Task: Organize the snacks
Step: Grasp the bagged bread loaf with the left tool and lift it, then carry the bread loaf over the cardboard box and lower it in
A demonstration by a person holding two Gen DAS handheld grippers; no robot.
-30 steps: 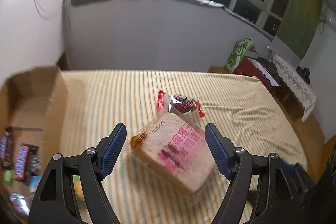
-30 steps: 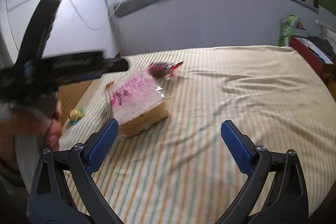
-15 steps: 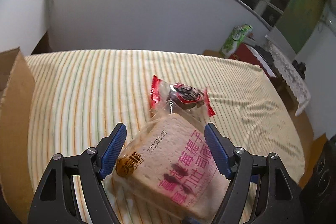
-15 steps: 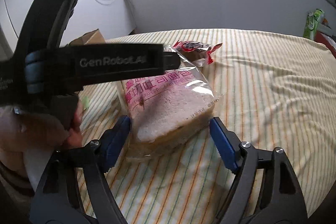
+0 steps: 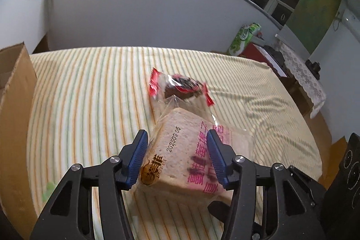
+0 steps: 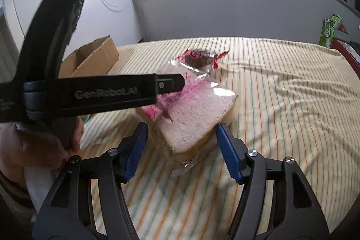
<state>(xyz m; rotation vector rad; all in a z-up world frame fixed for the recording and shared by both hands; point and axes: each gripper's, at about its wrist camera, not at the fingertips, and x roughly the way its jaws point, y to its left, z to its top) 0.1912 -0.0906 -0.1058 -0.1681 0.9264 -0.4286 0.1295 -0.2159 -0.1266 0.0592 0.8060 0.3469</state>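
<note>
Left gripper [image 5: 177, 156] pinches bread pack [image 5: 193, 159], hiding its edges.

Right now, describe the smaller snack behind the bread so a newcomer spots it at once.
Start at the striped bedspread; near its middle lies a bagged bread slice with pink lettering, flanked by the left gripper and right gripper. Just beyond it, touching its far edge, sits the small clear packet. Red crimped ends and a dark filling set it apart from the pale bread.
</note>
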